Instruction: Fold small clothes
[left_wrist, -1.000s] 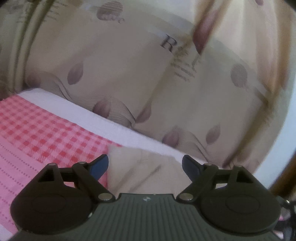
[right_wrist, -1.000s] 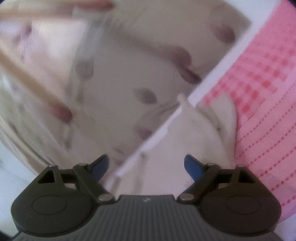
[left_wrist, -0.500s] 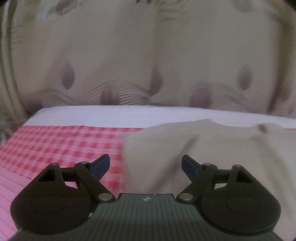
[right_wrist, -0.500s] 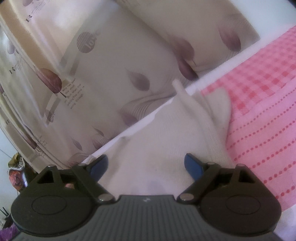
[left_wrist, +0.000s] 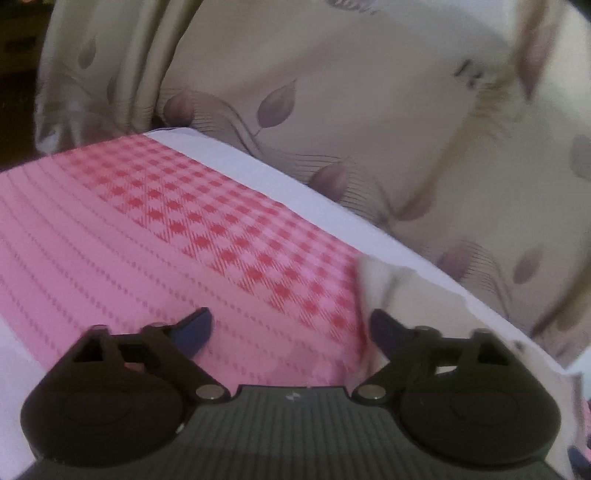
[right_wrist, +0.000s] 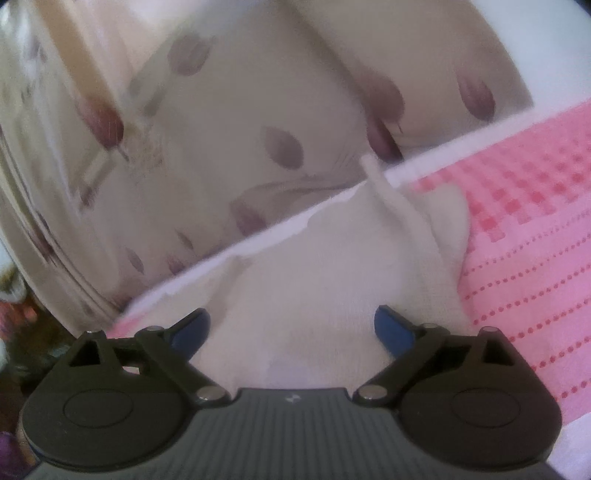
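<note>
A small cream-white garment (right_wrist: 332, 280) lies on the pink cloth near the table's far edge. In the right wrist view it fills the middle, with a thin strap end (right_wrist: 376, 177) sticking up. My right gripper (right_wrist: 291, 328) is open, its blue-tipped fingers spread just above the garment, holding nothing. In the left wrist view only the garment's left edge (left_wrist: 391, 284) shows, at the right. My left gripper (left_wrist: 291, 325) is open and empty over the pink cloth, its right finger next to the garment's edge.
The pink cloth (left_wrist: 129, 240) has a red checked band (left_wrist: 229, 229) and dotted stripes over a white table edge (left_wrist: 295, 184). A beige curtain with purple leaf prints (left_wrist: 351, 92) hangs close behind the table. Dark clutter (right_wrist: 14, 332) sits at the far left.
The left gripper has swung left, so the garment has slid from the middle of its view to the right edge. The right gripper has shifted slightly; the garment stays under it.
</note>
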